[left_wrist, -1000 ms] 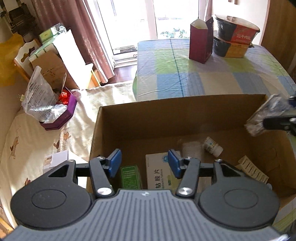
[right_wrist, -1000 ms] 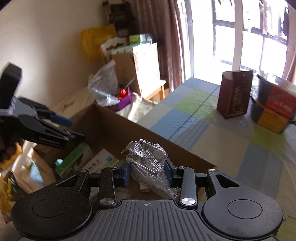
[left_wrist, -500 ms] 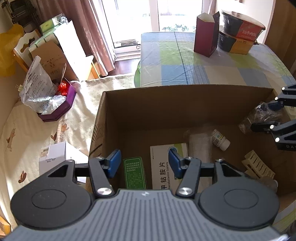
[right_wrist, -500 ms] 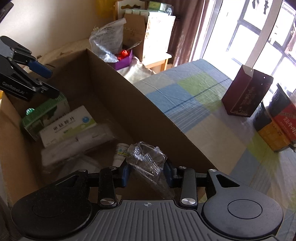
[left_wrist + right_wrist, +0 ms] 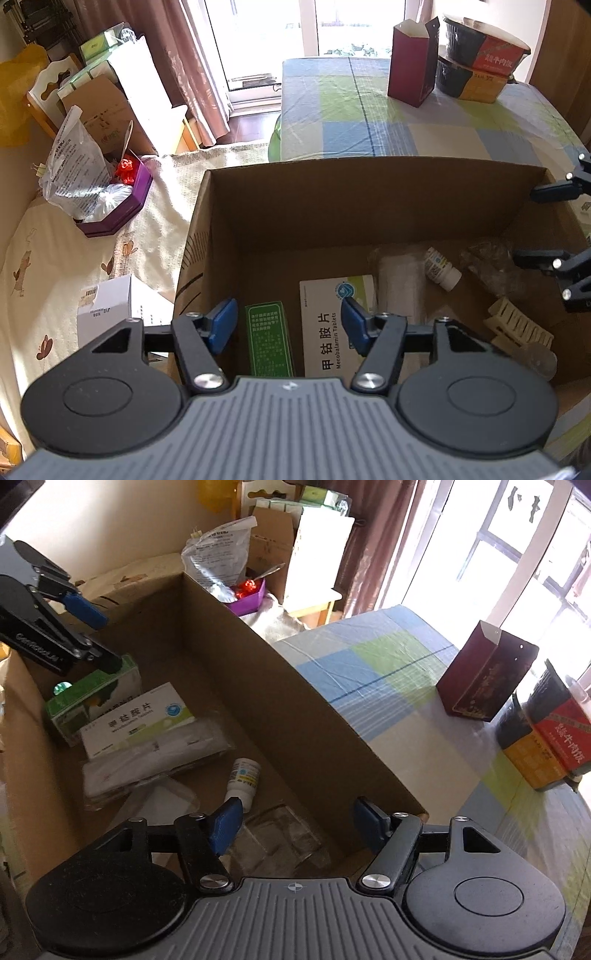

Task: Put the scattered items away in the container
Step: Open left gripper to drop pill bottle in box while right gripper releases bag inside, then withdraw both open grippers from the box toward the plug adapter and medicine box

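**Mia:** What can't you see well?

**Ben:** The clear plastic bag (image 5: 280, 834) at the bottom of the cardboard box (image 5: 369, 192). It is see-through and blurry, so I can't tell what is in it. It lies on the box floor right under the right gripper (image 5: 297, 823). In the left view that gripper is cut off at the edge.

**Mia:** Is the right gripper holding the bag?

**Ben:** No. Its blue pads (image 5: 225, 825) are wide apart and nothing is between them.

**Mia:** And the left gripper (image 5: 288, 325)?

**Ben:** Spread wide too, and empty. It hangs over the near side of the box.

**Mia:** What else is hard to see?

**Ben:** The green box (image 5: 269, 343) and the white box (image 5: 332, 325) go partly under the left gripper. A soft white pack (image 5: 155, 764) in a clear wrap is blurry. Some pale cream pieces (image 5: 517, 328) sit in the corner, and I can't tell what they are.

**Mia:** How many things can you count?

**Ben:** In the cardboard box: one green box, one white box, one white pack, one little white bottle (image 5: 243, 779), one plastic bag. On the checked table (image 5: 351, 110) past it: one dark red carton (image 5: 410, 66) and two stacked food tubs (image 5: 476, 70). One more white box (image 5: 110, 306) lies outside, on the cream cloth (image 5: 55, 258).
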Available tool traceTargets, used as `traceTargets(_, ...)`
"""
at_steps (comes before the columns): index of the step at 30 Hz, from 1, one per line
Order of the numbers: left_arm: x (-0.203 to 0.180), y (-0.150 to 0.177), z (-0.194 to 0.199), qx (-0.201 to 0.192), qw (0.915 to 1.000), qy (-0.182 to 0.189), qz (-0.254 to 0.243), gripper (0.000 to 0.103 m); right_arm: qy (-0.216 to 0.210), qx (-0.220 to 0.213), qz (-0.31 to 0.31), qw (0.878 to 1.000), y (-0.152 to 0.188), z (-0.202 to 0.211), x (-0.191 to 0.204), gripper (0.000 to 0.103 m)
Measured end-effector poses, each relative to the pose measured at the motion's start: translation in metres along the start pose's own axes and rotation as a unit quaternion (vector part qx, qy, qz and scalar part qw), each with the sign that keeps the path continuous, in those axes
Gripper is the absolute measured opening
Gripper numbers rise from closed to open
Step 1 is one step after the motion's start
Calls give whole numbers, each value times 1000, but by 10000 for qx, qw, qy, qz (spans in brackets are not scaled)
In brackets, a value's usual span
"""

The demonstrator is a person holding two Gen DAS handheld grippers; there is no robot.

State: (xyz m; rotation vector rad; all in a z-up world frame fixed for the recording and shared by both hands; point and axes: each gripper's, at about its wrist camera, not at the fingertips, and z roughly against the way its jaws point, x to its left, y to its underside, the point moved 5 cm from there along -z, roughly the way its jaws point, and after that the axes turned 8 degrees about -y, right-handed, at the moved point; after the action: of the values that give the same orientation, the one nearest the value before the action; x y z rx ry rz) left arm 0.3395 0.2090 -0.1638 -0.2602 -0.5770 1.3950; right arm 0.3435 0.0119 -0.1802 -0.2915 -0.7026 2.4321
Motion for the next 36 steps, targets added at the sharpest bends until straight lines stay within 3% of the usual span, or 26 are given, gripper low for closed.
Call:
traceTargets(4, -1, 1, 7, -22, 10000, -8, 5, 67, -24, -43, -83, 10000, 4, 13, 9, 76)
traceTargets(6, -2, 3, 12, -40, 10000, -22, -1, 72, -13, -116, -113, 9999, 6, 21, 14, 96)
traceTargets(7, -3, 4, 15, -53, 10000, -34, -5, 75, 21, -202, -139, 9997, 7, 26, 16, 97)
traceTargets(19, 4, 24, 66, -104, 9997, -178, 89, 93, 3, -459, -905, 9948, 24, 84, 41, 97)
traceTargets(27, 3, 40, 108, -242, 9987, -352, 264, 96, -26, -617, -1409, 9881, 42, 113, 57, 97)
traceTargets(36, -9, 69, 140, -199, 9986, -296, 402, 97, -62, -625, -1509, 9866, 62, 133, 81, 98)
